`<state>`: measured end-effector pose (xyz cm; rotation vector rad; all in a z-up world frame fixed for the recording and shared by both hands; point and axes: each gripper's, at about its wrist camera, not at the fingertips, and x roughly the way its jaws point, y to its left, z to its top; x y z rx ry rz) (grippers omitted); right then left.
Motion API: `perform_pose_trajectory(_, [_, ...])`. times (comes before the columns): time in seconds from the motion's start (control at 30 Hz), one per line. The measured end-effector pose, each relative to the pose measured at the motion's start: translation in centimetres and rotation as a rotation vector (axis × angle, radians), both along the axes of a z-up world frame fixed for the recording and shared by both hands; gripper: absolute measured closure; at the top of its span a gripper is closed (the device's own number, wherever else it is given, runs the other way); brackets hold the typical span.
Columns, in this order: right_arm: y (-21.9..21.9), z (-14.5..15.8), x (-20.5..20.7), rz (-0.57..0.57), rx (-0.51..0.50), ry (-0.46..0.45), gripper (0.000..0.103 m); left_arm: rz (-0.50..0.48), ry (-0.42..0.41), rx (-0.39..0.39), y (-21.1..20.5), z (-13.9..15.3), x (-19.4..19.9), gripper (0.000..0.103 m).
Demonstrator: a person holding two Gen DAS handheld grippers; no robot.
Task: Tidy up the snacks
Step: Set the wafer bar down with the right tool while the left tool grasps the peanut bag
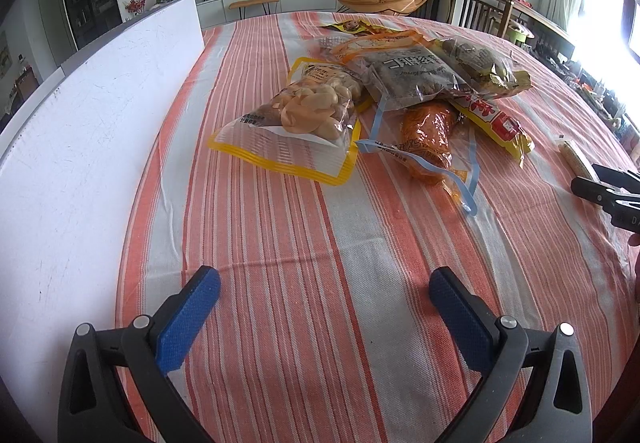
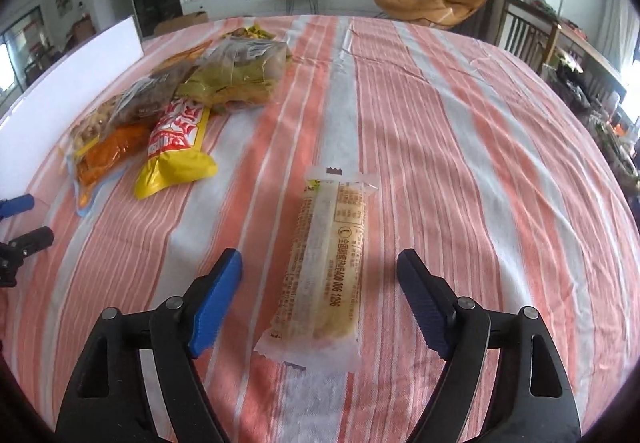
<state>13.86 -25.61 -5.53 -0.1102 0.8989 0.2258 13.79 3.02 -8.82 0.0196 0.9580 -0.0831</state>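
Right wrist view shows our right claw [image 2: 320,275] spread wide, pads clear of the long snack bar [image 2: 326,255] lying flat on the striped table [image 2: 460,163] between them. Our left claw [image 1: 324,307] is also wide and empty, short of the heap of snack bags [image 1: 384,95]. We judge 2 risks: the slick wrapper could slide or twist if we close off-centre, and the overlapped bags may drag one another if we pull 1 out.

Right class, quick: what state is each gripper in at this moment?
Left gripper: open, nothing between its fingers.
Right gripper: open, the long snack bar lying on the cloth between its fingers, not gripped.
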Motion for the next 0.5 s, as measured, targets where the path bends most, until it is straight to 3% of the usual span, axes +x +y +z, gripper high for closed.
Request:
perform_pose_trajectory(0.23, [0.1,0.0,0.3,-0.005,-0.002,0.002,0.019,-0.001,0.004,-0.001,0.1,0.0,-0.1,0.0])
perform_pose_trajectory(0.33, [0.1,0.0,0.3,-0.005,-0.002,0.002,0.018,-0.003,0.056,-0.007,0.5,0.4,0.5,0.0])
perform_pose_trajectory(0.4, [0.1,0.0,0.3,-0.005,-0.002,0.002,0.018,-0.019,0.054,-0.034,1.0,2.0,1.3,0.0])
perform_pose_trajectory(0.5, [0.1,0.0,0.3,-0.005,-0.002,0.002,0.018,-0.021,0.002,0.039,1.2,5.1,3.4,0.0])
